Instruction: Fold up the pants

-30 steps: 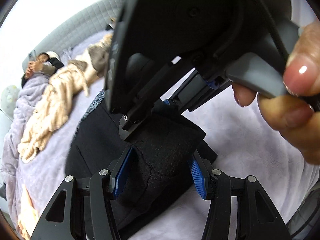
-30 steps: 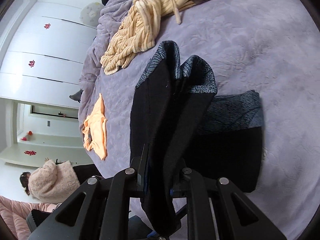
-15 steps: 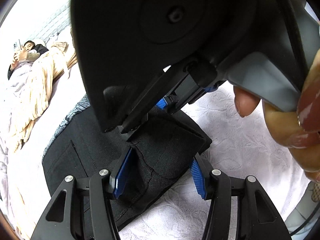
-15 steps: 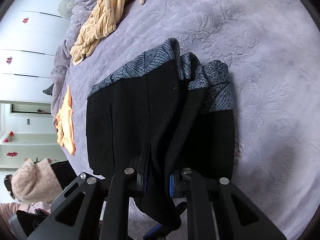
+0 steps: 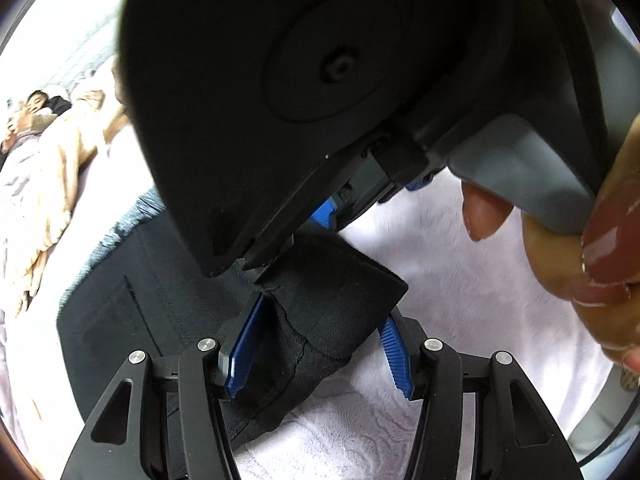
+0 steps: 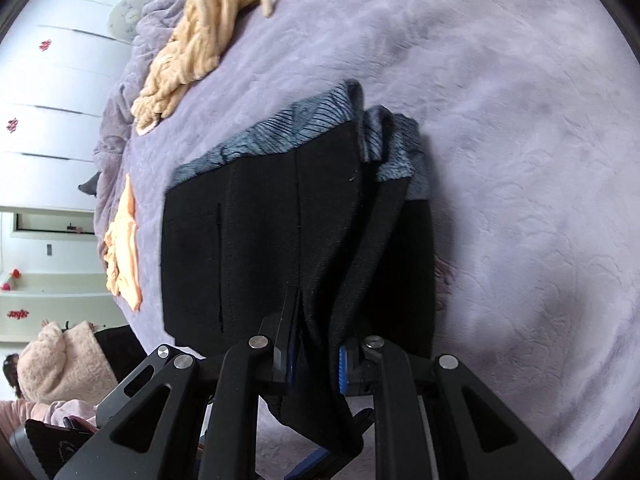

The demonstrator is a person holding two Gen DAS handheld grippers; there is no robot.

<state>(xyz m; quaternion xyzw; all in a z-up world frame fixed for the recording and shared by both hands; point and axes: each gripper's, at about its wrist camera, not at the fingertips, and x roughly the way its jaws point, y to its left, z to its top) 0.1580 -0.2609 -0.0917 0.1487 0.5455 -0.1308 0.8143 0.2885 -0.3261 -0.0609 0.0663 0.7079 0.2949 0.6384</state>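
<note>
Right wrist view: black woven pants with grey patterned waistband [image 6: 280, 216], soft, limp, moderately heavy, half-laid on lilac plush bedspread [image 6: 520, 160]; best held at folded edge, where right gripper [image 6: 316, 356], jaws lately easing, and left gripper [image 5: 320, 344] both pinch cloth.

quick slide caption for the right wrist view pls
Right hand-held gripper, jaws just easing apart, lowers folded black pants onto a purple blanket.
</note>
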